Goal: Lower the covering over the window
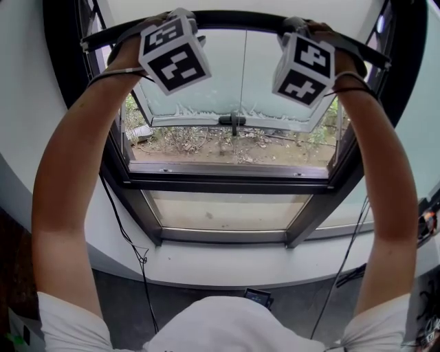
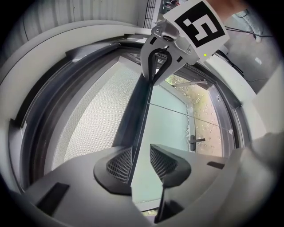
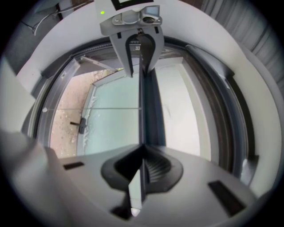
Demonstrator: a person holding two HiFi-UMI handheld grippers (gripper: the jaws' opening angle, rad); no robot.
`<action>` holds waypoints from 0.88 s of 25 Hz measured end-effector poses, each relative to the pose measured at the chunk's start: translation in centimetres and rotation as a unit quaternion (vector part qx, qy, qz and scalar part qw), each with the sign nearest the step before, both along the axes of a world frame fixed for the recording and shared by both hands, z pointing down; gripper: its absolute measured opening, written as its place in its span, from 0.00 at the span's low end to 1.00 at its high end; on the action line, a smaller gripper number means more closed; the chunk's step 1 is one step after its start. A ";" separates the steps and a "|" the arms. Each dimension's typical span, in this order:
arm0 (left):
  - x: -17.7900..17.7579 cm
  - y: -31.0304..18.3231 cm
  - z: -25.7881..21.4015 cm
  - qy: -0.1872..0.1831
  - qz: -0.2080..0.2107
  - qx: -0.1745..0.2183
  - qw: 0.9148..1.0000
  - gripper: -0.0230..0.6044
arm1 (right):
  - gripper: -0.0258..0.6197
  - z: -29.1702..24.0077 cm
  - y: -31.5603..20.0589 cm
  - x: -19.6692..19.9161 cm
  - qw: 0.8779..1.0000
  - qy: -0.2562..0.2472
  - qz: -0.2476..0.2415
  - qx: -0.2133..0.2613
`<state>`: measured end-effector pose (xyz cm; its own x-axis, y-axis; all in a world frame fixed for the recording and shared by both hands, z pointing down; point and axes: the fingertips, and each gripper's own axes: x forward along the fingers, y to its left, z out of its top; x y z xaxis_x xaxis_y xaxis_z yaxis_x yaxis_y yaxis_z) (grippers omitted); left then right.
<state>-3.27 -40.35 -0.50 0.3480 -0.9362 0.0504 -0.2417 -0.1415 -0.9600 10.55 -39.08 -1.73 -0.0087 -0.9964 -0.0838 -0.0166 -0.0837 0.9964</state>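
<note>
Dark rail (image 1: 240, 20) of the mesh covering (image 2: 88, 119) is sitting at the top of the frame, high on the window (image 1: 227, 180). We are pinching its thin lip in the right gripper (image 3: 142, 166), jaws nearly together. The left gripper (image 2: 141, 162) is straddling it half open, one pad clear. We are judging that an even, level pull should avoid skewing. We are counting two grippers, one rail, one covering.

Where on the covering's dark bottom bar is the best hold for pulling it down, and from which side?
Take the bottom bar by its thin lip, toward each end, from the room side, jaws lined along it. It is long, level and narrow, so two spread holds should keep it from tilting; the right gripper is clamped that way.
</note>
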 end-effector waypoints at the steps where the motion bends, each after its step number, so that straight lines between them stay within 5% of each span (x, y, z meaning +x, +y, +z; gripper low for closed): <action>1: 0.1 0.1 0.1 -0.004 0.000 0.000 1.000 0.24 | 0.09 0.3 0.0 0.0 1.000 0.002 0.000 -0.002; 15: -0.3 0.0 6.9 -0.043 -0.012 -0.043 0.998 0.24 | 0.09 6.9 0.2 -0.4 0.999 -0.004 -0.021 -0.044; 22: -0.3 0.3 8.8 -0.033 -0.009 -0.058 0.998 0.24 | 0.09 8.5 0.3 -0.3 0.999 -0.007 -0.019 -0.048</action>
